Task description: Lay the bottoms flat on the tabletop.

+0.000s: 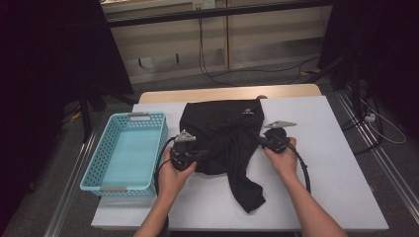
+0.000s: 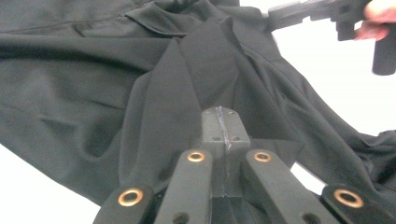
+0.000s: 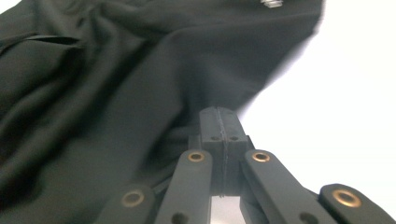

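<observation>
A black garment [image 1: 222,131] lies crumpled on the white table [image 1: 326,163], with one end trailing toward the front edge. My left gripper [image 1: 203,156] is at the garment's left edge, held in the person's left hand. In the left gripper view its jaws [image 2: 219,115] are pressed together on a fold of the black cloth [image 2: 93,93]. My right gripper [image 1: 258,139] is at the garment's right edge. Its jaws [image 3: 219,114] are shut where the cloth's border [image 3: 93,102] meets the white surface. The right gripper [image 2: 280,15] also shows far off in the left gripper view.
A turquoise plastic basket [image 1: 99,170] stands on the table's left side, next to the left hand. Beyond the table's far wooden edge [image 1: 227,93] lie the floor and loose cables [image 1: 257,71]. White tabletop spreads right of the garment.
</observation>
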The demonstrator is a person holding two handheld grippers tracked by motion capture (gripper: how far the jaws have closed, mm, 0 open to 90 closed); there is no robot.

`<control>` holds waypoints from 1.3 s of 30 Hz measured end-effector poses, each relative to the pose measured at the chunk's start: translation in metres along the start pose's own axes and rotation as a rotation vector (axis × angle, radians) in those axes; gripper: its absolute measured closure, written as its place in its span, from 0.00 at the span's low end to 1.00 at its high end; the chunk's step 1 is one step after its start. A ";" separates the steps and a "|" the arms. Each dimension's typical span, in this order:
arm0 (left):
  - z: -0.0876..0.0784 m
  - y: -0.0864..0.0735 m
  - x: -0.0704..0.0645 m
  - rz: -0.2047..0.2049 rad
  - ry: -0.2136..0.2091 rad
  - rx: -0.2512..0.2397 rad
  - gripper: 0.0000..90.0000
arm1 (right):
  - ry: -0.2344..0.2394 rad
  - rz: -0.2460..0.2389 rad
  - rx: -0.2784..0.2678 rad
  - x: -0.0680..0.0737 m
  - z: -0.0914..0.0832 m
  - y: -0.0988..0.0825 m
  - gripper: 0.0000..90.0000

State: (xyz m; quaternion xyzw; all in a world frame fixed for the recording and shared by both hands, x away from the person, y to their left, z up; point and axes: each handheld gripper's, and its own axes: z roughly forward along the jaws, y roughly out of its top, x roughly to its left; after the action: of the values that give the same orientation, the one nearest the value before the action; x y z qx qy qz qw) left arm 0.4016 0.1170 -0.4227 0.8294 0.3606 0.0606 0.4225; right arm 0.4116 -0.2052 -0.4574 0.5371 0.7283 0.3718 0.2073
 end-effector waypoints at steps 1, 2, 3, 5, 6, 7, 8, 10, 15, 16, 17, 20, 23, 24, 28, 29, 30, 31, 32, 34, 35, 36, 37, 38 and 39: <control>-0.001 0.000 0.001 0.005 0.000 0.003 1.00 | -0.006 0.005 -0.008 -0.006 -0.005 0.000 1.00; -0.001 0.000 0.002 -0.001 0.006 -0.001 1.00 | -0.016 0.013 -0.014 -0.012 -0.011 0.000 1.00; -0.001 0.000 0.002 -0.001 0.015 -0.003 1.00 | -0.036 0.007 -0.018 -0.018 -0.016 0.001 1.00; -0.002 -0.001 0.003 -0.005 0.018 -0.006 1.00 | -0.072 0.000 -0.029 -0.031 -0.026 0.001 1.00; -0.002 0.000 0.003 -0.005 0.020 -0.007 1.00 | -0.097 -0.007 -0.032 -0.037 -0.030 0.001 1.00; -0.001 0.000 0.002 -0.005 0.027 -0.009 1.00 | -0.121 -0.014 -0.038 -0.043 -0.033 0.001 1.00; -0.001 0.000 0.002 0.000 0.009 -0.005 1.00 | -0.136 -0.008 -0.044 -0.048 -0.036 0.000 1.00; 0.003 0.000 -0.001 0.002 -0.008 -0.002 1.00 | -0.132 0.002 -0.049 -0.055 -0.036 -0.002 1.00; 0.009 -0.001 -0.006 0.020 -0.032 0.006 1.00 | -0.087 -0.026 -0.027 -0.048 -0.033 -0.009 0.84; 0.009 -0.001 -0.006 0.027 -0.037 0.007 1.00 | -0.088 -0.039 -0.026 -0.045 -0.034 -0.010 0.83; 0.010 -0.001 -0.007 0.031 -0.043 0.008 1.00 | -0.082 -0.047 -0.025 -0.042 -0.037 -0.012 0.80; 0.011 -0.001 -0.012 0.044 -0.051 -0.008 0.85 | -0.084 -0.078 -0.013 -0.034 -0.046 -0.019 0.70; 0.015 0.001 -0.022 0.077 -0.047 -0.027 0.61 | -0.055 -0.072 -0.016 -0.029 -0.059 -0.027 0.62; 0.018 0.002 -0.025 0.094 -0.049 -0.039 0.53 | -0.044 -0.069 -0.020 -0.028 -0.063 -0.029 0.60; 0.027 0.003 -0.041 0.149 -0.071 -0.037 0.39 | -0.020 -0.048 -0.046 -0.023 -0.073 -0.038 0.48; 0.030 0.002 -0.045 0.159 -0.078 -0.030 0.39 | -0.016 -0.043 -0.050 -0.022 -0.074 -0.039 0.47; 0.034 0.001 -0.049 0.166 -0.087 -0.019 0.39 | -0.015 -0.048 -0.048 -0.021 -0.075 -0.040 0.46; 0.039 0.000 -0.052 0.173 -0.093 -0.004 0.39 | -0.016 -0.048 -0.047 -0.021 -0.076 -0.040 0.45; 0.043 -0.002 -0.056 0.182 -0.083 0.012 0.40 | -0.016 -0.043 -0.047 -0.020 -0.076 -0.041 0.43; 0.051 -0.006 -0.060 0.182 -0.085 0.039 0.45 | -0.018 -0.038 -0.041 -0.020 -0.077 -0.042 0.42; 0.055 -0.008 -0.061 0.182 -0.084 0.039 0.46 | -0.019 -0.036 -0.040 -0.020 -0.077 -0.043 0.42; 0.057 -0.010 -0.062 0.189 -0.086 0.062 0.51 | -0.020 -0.036 -0.040 -0.020 -0.077 -0.044 0.42; 0.060 -0.011 -0.064 0.193 -0.086 0.087 0.61 | -0.022 -0.033 -0.039 -0.020 -0.077 -0.045 0.42; 0.061 -0.012 -0.064 0.201 -0.078 0.083 0.65 | -0.020 -0.032 -0.036 -0.020 -0.077 -0.045 0.42; 0.061 -0.012 -0.065 0.211 -0.073 0.087 0.71 | -0.018 -0.033 -0.033 -0.019 -0.076 -0.046 0.42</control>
State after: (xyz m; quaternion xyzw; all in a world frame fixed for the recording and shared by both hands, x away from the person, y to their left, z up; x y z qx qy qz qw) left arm 0.3720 0.0398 -0.4572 0.8819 0.2579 0.0587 0.3903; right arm 0.3356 -0.2542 -0.4460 0.5248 0.7288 0.3755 0.2288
